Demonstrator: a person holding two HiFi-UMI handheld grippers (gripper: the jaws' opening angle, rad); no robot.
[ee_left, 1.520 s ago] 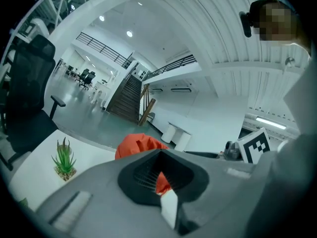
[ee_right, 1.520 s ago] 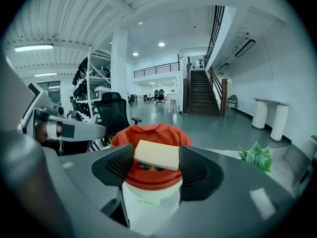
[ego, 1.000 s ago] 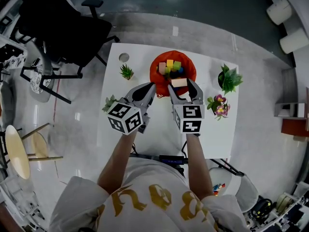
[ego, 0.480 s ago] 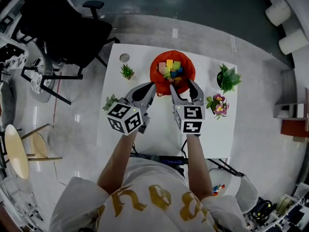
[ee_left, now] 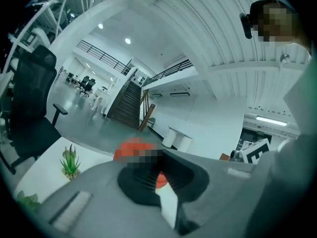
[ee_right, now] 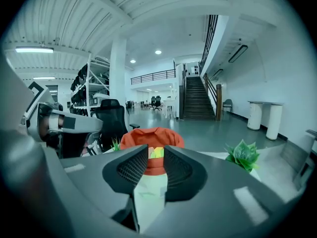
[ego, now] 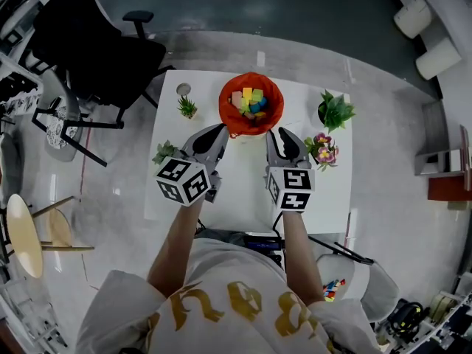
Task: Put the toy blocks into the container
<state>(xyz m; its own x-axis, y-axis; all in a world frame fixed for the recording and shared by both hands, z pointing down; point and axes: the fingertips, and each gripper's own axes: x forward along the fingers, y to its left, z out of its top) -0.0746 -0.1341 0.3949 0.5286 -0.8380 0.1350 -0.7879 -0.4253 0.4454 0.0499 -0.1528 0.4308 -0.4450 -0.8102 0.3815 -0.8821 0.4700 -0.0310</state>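
A white bench (ego: 243, 186) carries four potted plants. A spiky plant (ego: 187, 107) stands near the far left corner and a leafy plant (ego: 165, 153) at the left edge. A broad-leaved plant (ego: 335, 111) is at the far right, with a flowering plant (ego: 322, 148) just in front of it. A black chair (ego: 96, 50) stands off the far left corner, and a round stool (ego: 22, 234) is well apart on the left. A staircase (ee_right: 197, 99) rises beyond.
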